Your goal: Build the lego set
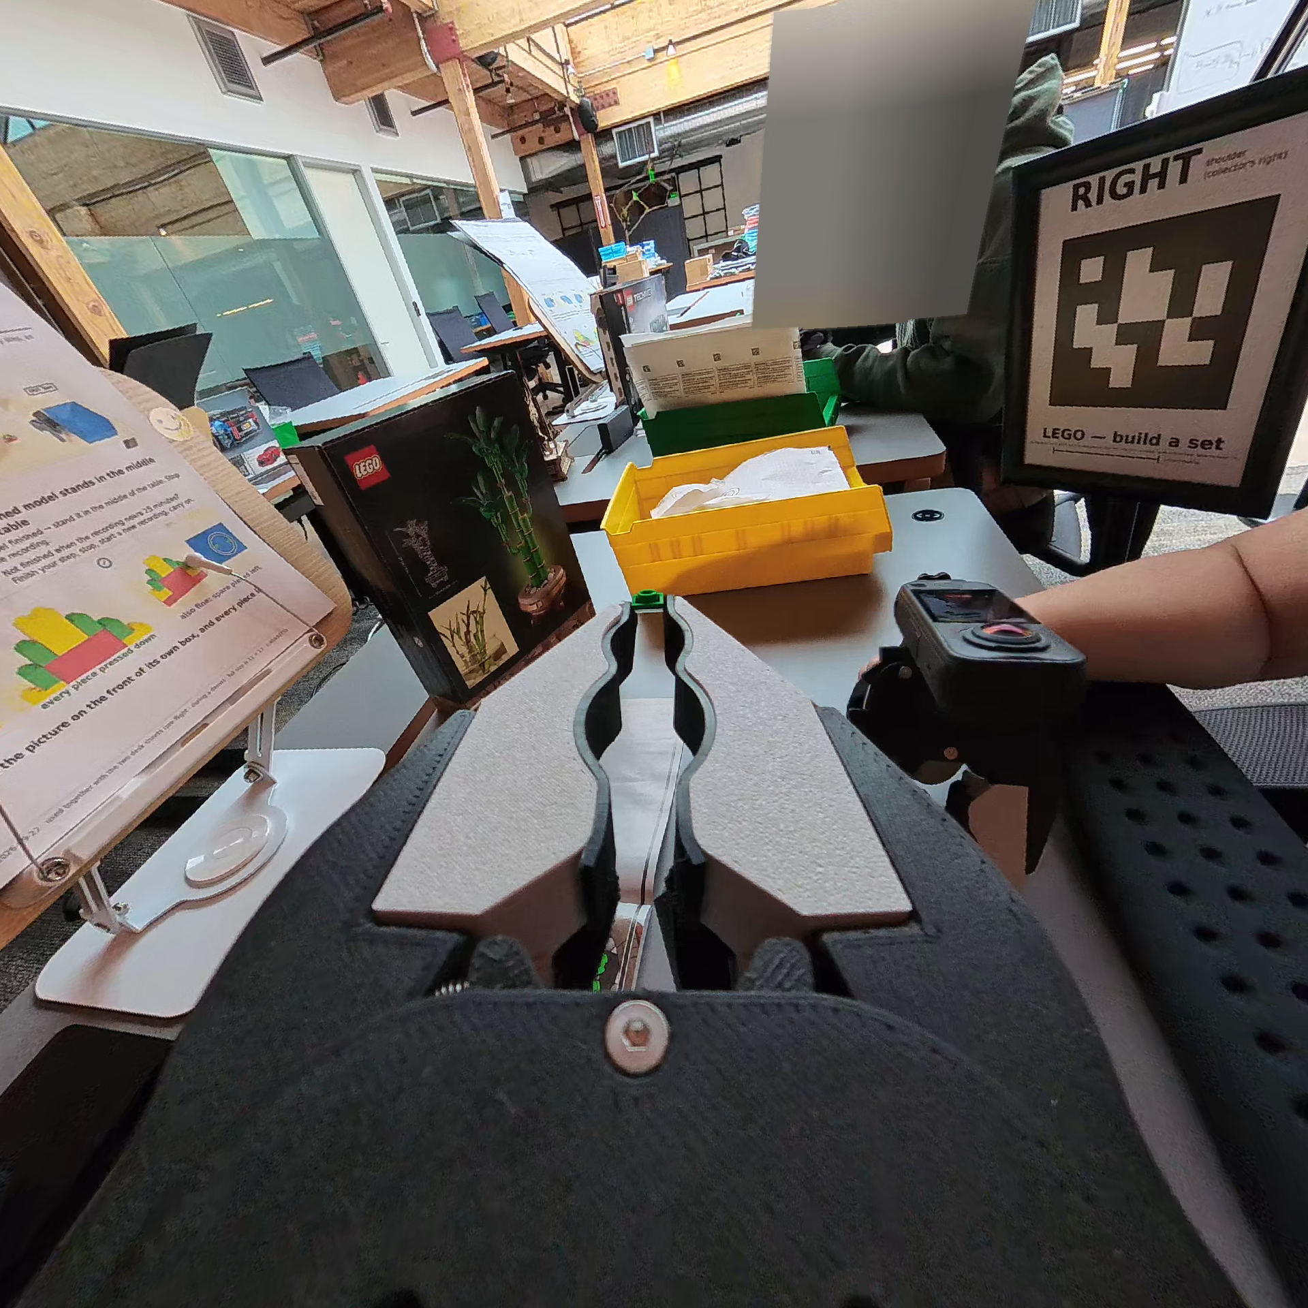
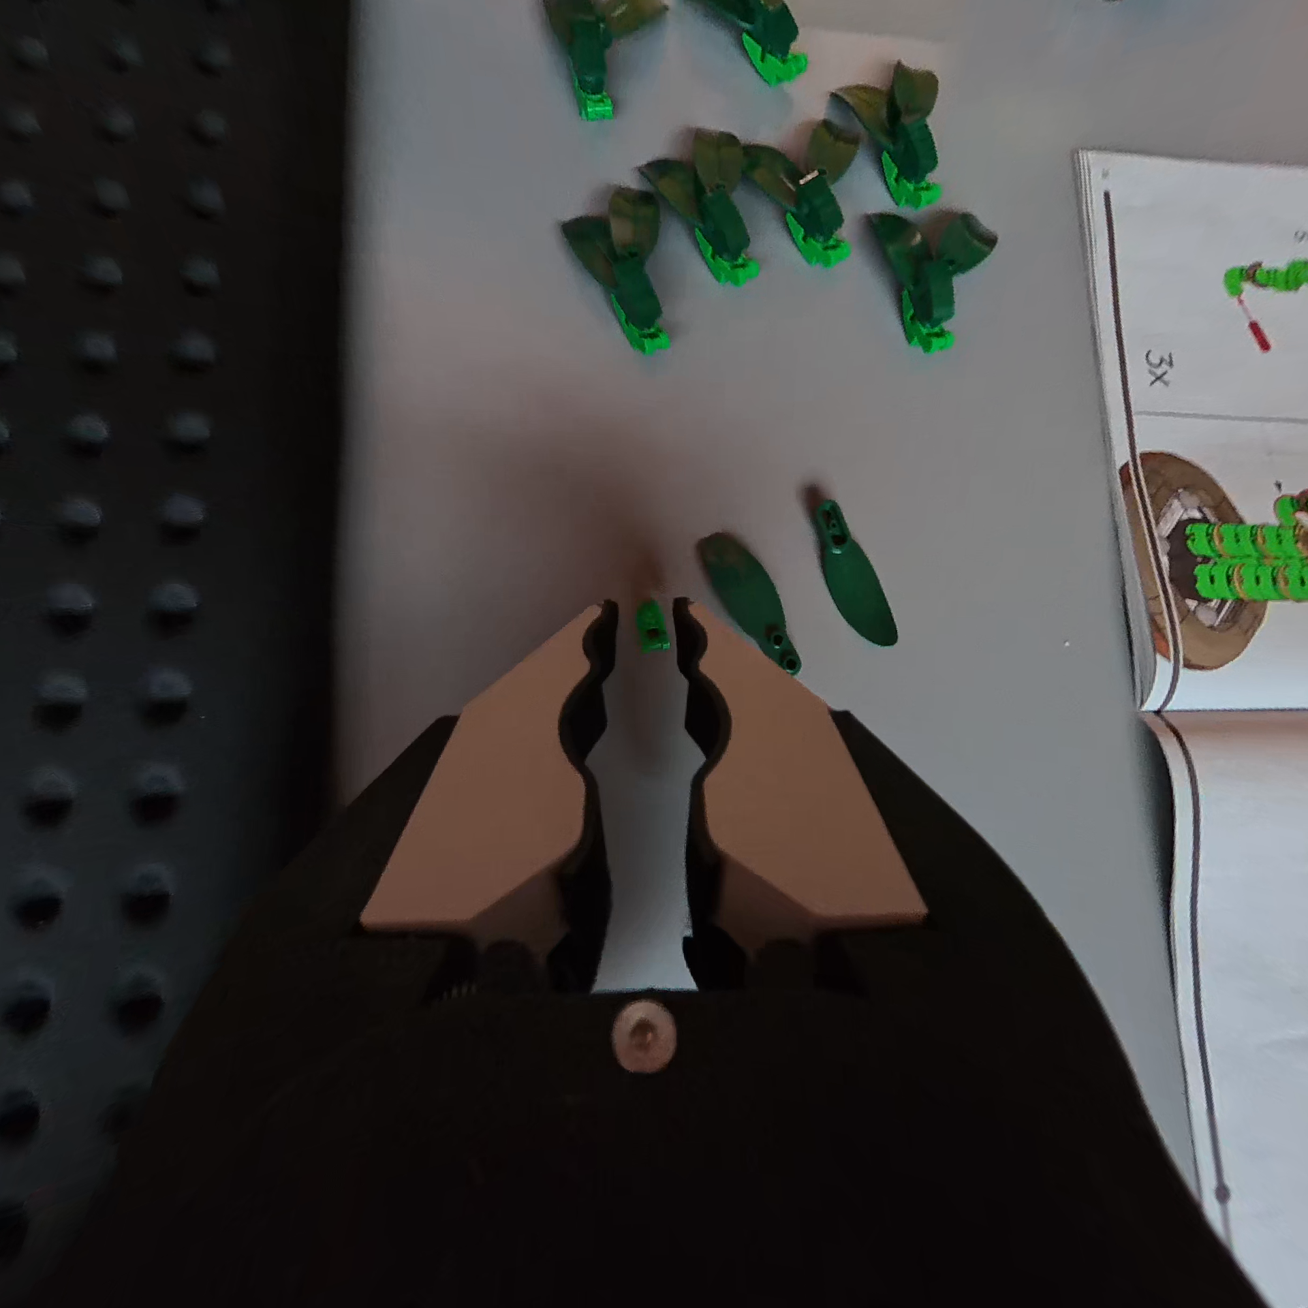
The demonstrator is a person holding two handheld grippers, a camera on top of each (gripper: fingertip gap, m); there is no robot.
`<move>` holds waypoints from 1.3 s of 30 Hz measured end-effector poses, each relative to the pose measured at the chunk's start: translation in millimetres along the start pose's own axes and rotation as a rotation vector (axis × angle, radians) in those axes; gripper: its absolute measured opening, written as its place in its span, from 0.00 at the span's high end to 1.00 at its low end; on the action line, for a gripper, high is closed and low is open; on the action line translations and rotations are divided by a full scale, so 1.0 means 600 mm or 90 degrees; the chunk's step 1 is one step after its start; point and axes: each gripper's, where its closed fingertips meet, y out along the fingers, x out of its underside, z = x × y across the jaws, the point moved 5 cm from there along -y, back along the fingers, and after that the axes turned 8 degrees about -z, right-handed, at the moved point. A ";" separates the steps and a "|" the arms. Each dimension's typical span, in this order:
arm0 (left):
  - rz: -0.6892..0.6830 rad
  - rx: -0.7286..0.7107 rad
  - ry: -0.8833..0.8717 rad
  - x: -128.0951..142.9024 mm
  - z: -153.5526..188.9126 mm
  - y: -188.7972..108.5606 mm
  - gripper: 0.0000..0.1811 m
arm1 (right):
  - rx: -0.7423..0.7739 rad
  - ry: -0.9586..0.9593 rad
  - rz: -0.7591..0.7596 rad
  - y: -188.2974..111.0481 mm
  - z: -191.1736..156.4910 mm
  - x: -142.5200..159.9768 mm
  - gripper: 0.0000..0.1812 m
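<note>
My left gripper [image 1: 649,610] is raised above the table and shut on a small bright green piece [image 1: 647,601] pinched at its tips. My right gripper [image 2: 643,607] points down at the grey table [image 2: 460,425], slightly open. Its tips straddle a small bright green piece [image 2: 652,627] that lies on the table between them with a gap on each side. Two loose dark green leaves [image 2: 749,601] [image 2: 853,577] lie just right of it. Several built leaf clusters [image 2: 715,212] lie farther ahead. The right gripper's camera body [image 1: 984,637] and the hand holding it show in the left wrist view.
An open instruction booklet [image 2: 1217,439] lies at the right. A black studded mat [image 2: 141,495] runs along the left. In the left wrist view are the set's black box [image 1: 453,524], a yellow bin [image 1: 743,531], a sheet on a stand [image 1: 141,566], a framed sign [image 1: 1154,297] and a seated person behind. Left tips to right tips: about 25 cm.
</note>
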 end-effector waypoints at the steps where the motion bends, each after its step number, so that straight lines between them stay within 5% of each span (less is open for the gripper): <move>1: 0.000 0.000 0.000 0.000 0.000 0.000 0.97 | 0.001 -0.007 0.006 -0.001 0.000 -0.001 0.93; 32: -0.006 0.005 0.001 0.003 0.000 0.005 0.97 | -0.033 0.021 0.008 0.005 0.003 0.005 0.99; 39: -0.020 0.019 0.006 0.010 0.001 0.004 0.97 | -0.020 0.045 0.102 -0.041 0.023 -0.008 0.99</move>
